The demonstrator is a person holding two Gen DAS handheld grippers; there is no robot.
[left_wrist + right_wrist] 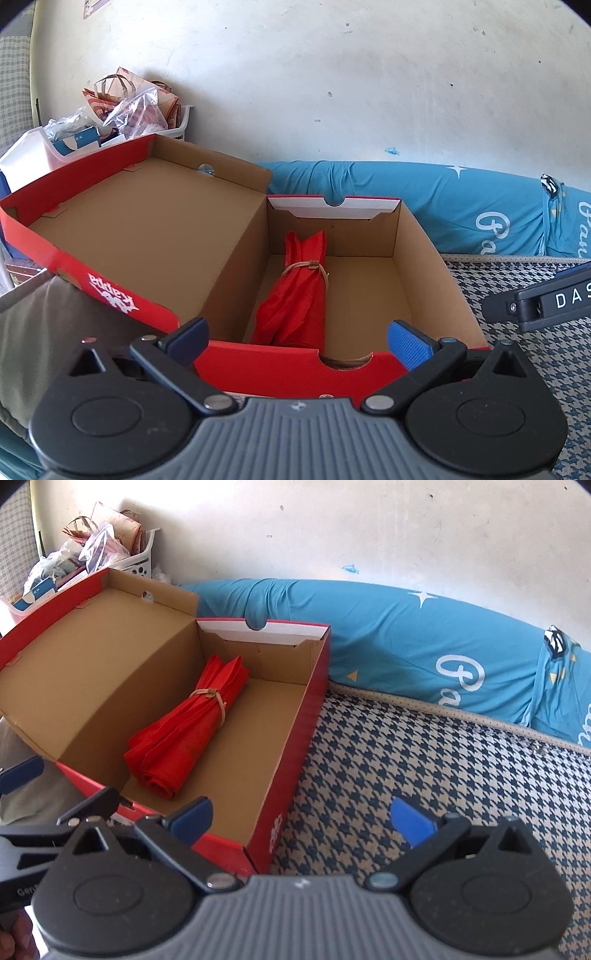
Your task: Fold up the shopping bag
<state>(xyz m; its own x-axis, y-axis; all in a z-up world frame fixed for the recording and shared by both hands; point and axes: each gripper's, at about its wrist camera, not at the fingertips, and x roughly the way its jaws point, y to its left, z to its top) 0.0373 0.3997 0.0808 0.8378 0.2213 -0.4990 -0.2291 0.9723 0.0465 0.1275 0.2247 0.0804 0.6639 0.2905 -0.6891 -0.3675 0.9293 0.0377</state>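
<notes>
The shopping bag (184, 723) is red with a beige rubber band (216, 701). The box (306, 720) is red outside, brown inside. The mattress (406, 775) has blue-and-white houndstooth; the bolster (406, 642) is turquoise.

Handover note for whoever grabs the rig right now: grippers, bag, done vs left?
Left gripper: open, empty, held at the near wall of the red shoebox.
Right gripper: open, empty, over the box's near right corner and the houndstooth mat.
Red shopping bag: rolled into a bundle, tied round with a rubber band, lying inside the box along its left side, next to the opened lid.
Done: bag looks folded, tied and boxed.
Left: probably only closing the lid, if that is wanted; nothing is gripped now.
</notes>
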